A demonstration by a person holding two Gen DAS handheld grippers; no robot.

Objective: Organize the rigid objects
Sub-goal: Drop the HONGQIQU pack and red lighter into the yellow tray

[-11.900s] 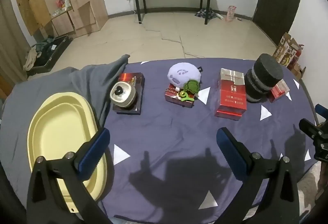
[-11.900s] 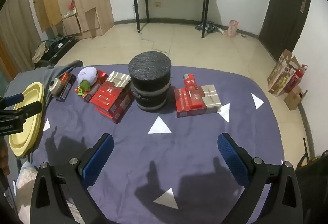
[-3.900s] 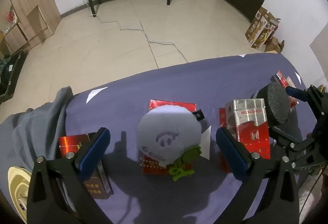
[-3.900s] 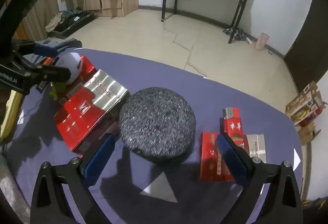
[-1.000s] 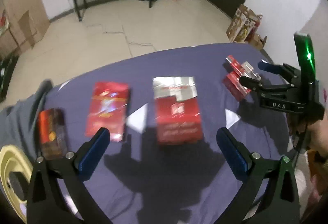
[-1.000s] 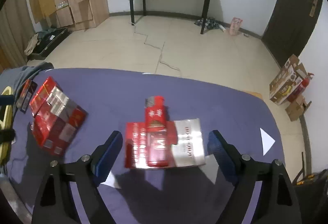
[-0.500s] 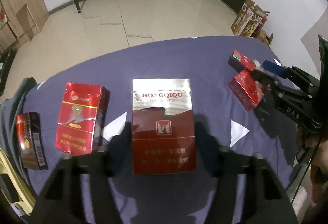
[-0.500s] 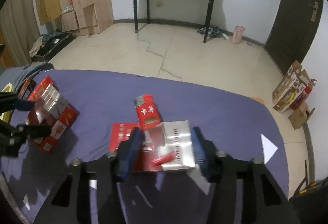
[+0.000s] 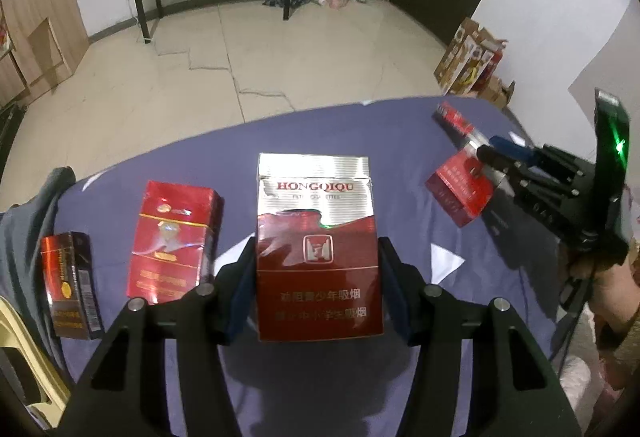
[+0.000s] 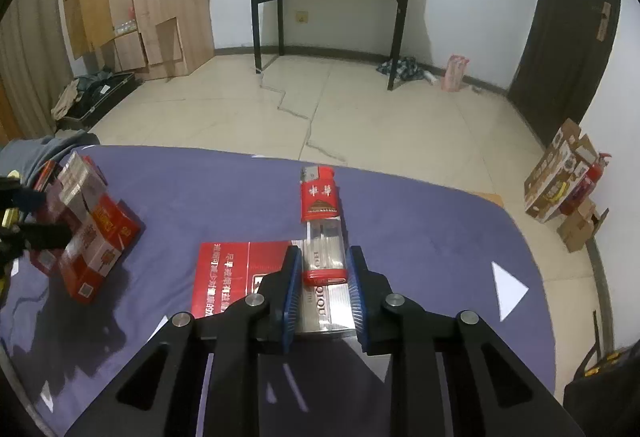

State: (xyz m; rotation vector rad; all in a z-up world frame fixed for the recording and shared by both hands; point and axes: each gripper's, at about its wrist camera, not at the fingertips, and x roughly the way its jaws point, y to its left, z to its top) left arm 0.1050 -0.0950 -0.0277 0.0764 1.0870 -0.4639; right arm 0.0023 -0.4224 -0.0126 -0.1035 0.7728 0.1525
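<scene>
A big red and silver carton (image 9: 316, 245) lies on the purple tablecloth (image 9: 400, 141), and my left gripper (image 9: 317, 285) is shut on its two long sides. The same carton (image 10: 100, 237) shows at the far left of the right wrist view. A red lighter (image 10: 320, 205) lies along a flat red and silver carton (image 10: 236, 277). My right gripper (image 10: 323, 277) is closing, its blue pads against the lighter's near end. In the left wrist view that gripper (image 9: 486, 155) reaches in from the right over the flat carton (image 9: 456, 189).
A red pack (image 9: 172, 237) and a small dark pack (image 9: 70, 285) lie left of the big carton. A yellow tray (image 9: 16, 333) and grey cloth (image 9: 28, 221) are at the far left. A person's hand (image 9: 612, 289) holds the right gripper.
Both grippers went from wide open to closed: the left onto the big carton, the right onto the lighter. The plush toy and black cylinder seen earlier are gone from the table.
</scene>
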